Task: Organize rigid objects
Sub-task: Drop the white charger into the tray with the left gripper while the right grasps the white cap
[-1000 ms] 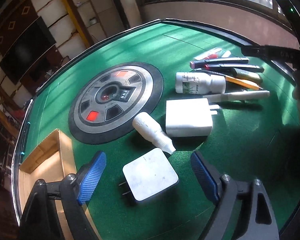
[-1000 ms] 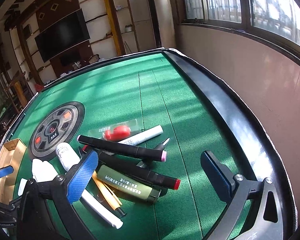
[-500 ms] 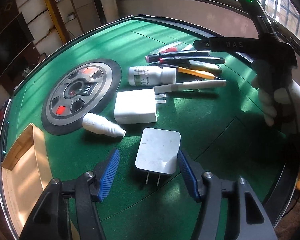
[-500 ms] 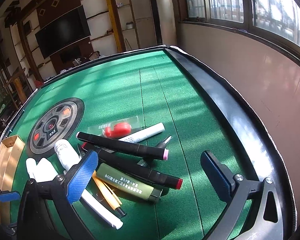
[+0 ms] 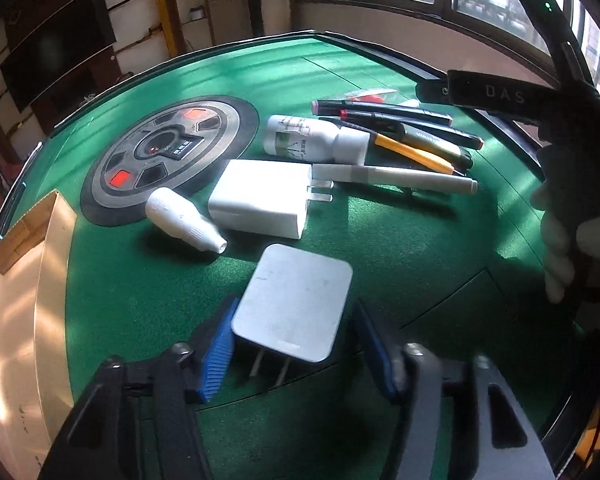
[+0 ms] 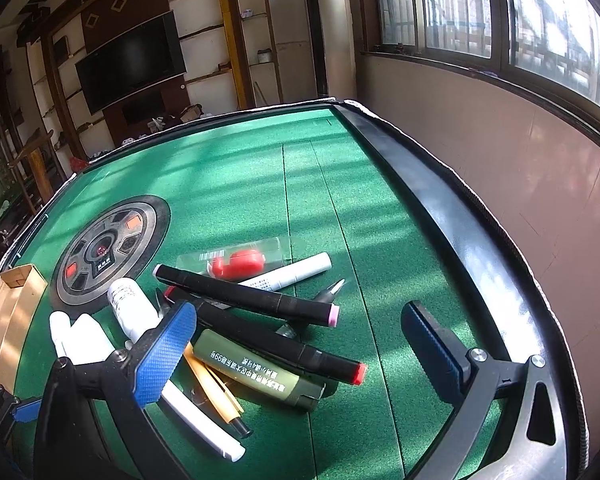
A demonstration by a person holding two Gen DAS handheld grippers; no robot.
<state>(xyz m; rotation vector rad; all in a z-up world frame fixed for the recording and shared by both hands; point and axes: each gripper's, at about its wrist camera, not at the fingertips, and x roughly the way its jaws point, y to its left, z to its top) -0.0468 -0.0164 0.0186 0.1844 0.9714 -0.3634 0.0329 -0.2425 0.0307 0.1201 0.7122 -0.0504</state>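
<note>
A flat grey plug charger [image 5: 296, 300] lies on the green felt with its prongs toward me. My left gripper [image 5: 294, 314] straddles it and its jaws are closing: the left pad is at the charger's edge, while a gap shows at the right pad. Beyond it lie a white charger [image 5: 264, 200], a small white bottle [image 5: 180, 216] and a labelled white bottle [image 5: 312, 140]. My right gripper [image 6: 296, 320] hangs wide open above a heap of pens: two black markers [image 6: 244, 292], an olive tube [image 6: 256, 372], an orange pen [image 6: 212, 388] and a white pen [image 6: 196, 420].
A wooden box [image 5: 24, 280] sits at the table's left edge. A round control panel [image 5: 172, 152] is set in the table's middle. A red item in a clear packet [image 6: 240, 260] and a white marker [image 6: 292, 274] lie behind the heap. The black table rim [image 6: 440, 208] runs along the right, under a window wall.
My left gripper has moved in over the grey charger and rolled, and its jaws have narrowed from wide to close around the charger. The right gripper has stayed still.
</note>
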